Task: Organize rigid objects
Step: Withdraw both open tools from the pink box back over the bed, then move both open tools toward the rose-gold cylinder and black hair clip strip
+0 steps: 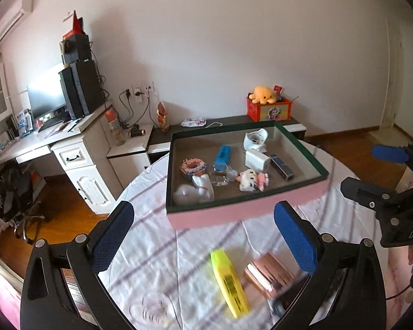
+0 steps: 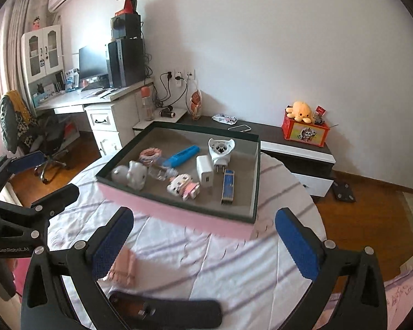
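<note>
A pink box with a dark green rim (image 1: 247, 210) (image 2: 179, 216) sits on the round, cloth-covered table and holds several small items, among them a white charger (image 1: 256, 159) (image 2: 205, 172) and a blue tube (image 1: 223, 156) (image 2: 181, 156). On the cloth nearer to me lie a yellow highlighter (image 1: 228, 283), a rose-gold case (image 1: 269, 275) (image 2: 124, 269) and a long black object (image 2: 165, 313). My left gripper (image 1: 203, 236) (image 2: 38, 178) hovers open above the highlighter and case. To its right, my right gripper (image 2: 205, 243) (image 1: 371, 173) is also open and holds nothing.
The table's round edge (image 2: 311, 200) drops to a wooden floor. Behind the table stand a low dark cabinet (image 2: 297, 140) with a red toy box (image 1: 269, 108) and a white desk (image 1: 68, 143) with a monitor. An office chair (image 2: 27, 129) stands at the left.
</note>
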`<state>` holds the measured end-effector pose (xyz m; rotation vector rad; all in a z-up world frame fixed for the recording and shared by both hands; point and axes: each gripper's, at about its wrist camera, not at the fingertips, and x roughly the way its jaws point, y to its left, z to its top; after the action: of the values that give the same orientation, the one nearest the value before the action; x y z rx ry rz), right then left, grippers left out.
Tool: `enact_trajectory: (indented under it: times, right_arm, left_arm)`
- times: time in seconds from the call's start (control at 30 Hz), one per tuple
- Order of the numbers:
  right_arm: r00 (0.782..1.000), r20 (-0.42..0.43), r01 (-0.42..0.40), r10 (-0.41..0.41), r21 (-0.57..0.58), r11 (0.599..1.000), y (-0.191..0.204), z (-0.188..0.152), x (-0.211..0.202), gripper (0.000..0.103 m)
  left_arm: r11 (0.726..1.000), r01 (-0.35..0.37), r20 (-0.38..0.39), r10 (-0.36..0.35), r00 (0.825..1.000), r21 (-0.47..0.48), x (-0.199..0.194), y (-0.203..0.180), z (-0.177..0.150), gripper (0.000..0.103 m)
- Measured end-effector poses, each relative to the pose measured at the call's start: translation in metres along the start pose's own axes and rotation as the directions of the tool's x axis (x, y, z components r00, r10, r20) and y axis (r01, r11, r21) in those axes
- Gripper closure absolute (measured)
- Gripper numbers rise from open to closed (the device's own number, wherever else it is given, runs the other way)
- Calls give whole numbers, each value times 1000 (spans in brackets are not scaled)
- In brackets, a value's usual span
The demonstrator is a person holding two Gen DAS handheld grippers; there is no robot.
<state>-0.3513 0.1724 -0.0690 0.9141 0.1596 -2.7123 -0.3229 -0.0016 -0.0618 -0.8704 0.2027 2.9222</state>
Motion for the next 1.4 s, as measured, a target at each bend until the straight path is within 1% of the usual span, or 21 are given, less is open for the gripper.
enact_trajectory:
  times: [0.1, 0.23, 0.37, 0.53, 0.73, 0.9, 1.07, 1.2, 1.27, 1.4]
  right_arm:
    - [1000, 8, -3, 3, 18, 1000, 4, -11, -14, 0]
    - [1000, 17, 2, -2, 42, 999, 10, -29, -33, 0]
    - [1000, 18, -22, 20, 75, 997, 14, -44, -45, 0]
    - [1000, 1, -22, 22, 91, 996, 19, -60, -54, 0]
    - [1000, -5, -10, 11, 100, 995, 21, -70, -66, 0]
    - [1000, -18, -6, 7, 95, 995, 23, -77, -68, 0]
    - [998, -69, 1, 6, 98, 995, 24, -93, -56, 0]
    - [991, -133, -5, 20, 112, 994, 24, -109, -37, 0]
    - [984, -169, -24, 46, 131, 991, 25, -118, -25, 0]
    - [971, -217, -64, 101, 172, 983, 28, -132, -10, 0]
  left_arm:
    - [1000, 0, 7, 0, 1000, -6, -17, -2, -14, 0]
    - [1000, 24, 2, -24, 1000, -18, -37, -2, -31, 0]
    - [999, 31, 0, -31, 1000, -22, -52, -2, -45, 0]
    - [998, 49, 6, -49, 999, -26, -68, -1, -55, 0]
    - [998, 58, -1, -58, 998, -16, -75, -7, -63, 0]
    - [998, 63, -18, -63, 998, 2, -75, -10, -70, 0]
    - [999, 51, -78, -52, 996, -6, -61, -5, -87, 0]
    - [998, 56, -147, -57, 987, -15, -44, -1, -103, 0]
    - [998, 59, -175, -62, 983, -19, -36, 0, -109, 0]
    - [998, 63, -207, -64, 976, -12, -25, -2, -116, 0]
